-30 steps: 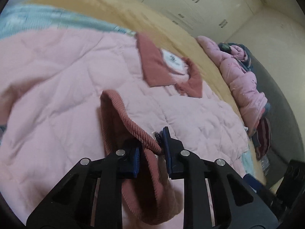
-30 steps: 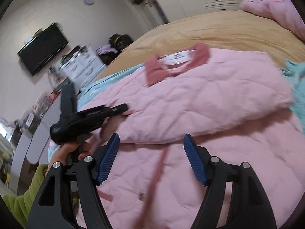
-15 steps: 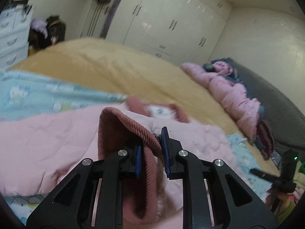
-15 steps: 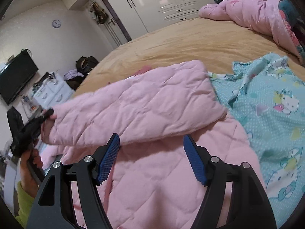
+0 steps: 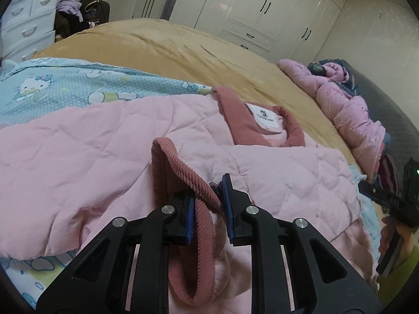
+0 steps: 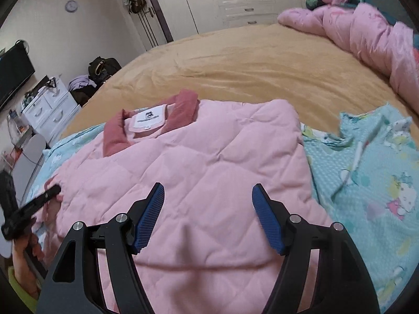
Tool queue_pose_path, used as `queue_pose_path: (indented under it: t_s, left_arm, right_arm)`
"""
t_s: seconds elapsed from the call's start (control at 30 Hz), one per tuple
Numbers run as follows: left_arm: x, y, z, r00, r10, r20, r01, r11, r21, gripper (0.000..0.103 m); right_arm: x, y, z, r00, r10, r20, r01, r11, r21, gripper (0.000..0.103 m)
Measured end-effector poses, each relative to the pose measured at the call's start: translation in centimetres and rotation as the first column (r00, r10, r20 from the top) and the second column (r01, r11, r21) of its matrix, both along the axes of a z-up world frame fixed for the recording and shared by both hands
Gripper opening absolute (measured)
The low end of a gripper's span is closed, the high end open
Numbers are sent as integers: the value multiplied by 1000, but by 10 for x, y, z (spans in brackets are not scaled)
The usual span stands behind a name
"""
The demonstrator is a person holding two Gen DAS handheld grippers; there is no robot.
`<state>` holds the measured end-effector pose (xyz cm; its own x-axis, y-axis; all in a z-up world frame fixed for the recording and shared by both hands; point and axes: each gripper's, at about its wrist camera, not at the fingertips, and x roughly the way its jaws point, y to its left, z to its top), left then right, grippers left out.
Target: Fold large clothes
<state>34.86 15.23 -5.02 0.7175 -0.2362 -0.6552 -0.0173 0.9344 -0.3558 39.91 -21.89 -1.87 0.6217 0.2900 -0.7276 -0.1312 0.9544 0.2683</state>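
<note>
Bed in tan cover, white wardrobes beyond.

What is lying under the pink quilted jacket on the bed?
A light-blue cartoon-print sheet shows around the pink quilted jacket, over the tan bedcover. Anything else beneath the jacket is covered.

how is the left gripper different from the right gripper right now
The left gripper is shut on the ribbed cuff of the pink quilted jacket; the right gripper is open and holds nothing.
The left gripper's blue pads pinch the cuff fabric between them; the right gripper's pads stand wide apart above the jacket's flat quilted panel.
Both are black with blue pads and point down at the same jacket.
</note>
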Motion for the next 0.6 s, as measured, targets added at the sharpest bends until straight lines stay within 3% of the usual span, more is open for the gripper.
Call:
queue_pose_path:
  t_s: [0.23,0.53,0.6]
  left_arm:
    - [5,1,-13,999,3,-42,-3,1000,4,12]
    - [10,-1,-31,997,-2,-81,2,1000,-5,16]
    - [8,-2,-29,997,2,-80,-2,1000,10,21]
  right_arm:
    - [31,-17,-39,992,-57,-115,55,998,-13,68]
    - [36,-13,-60,990,-69,-126,64,997,-41,68]
    - [36,-13,-61,990,-71,-123,67,997,-41,69]
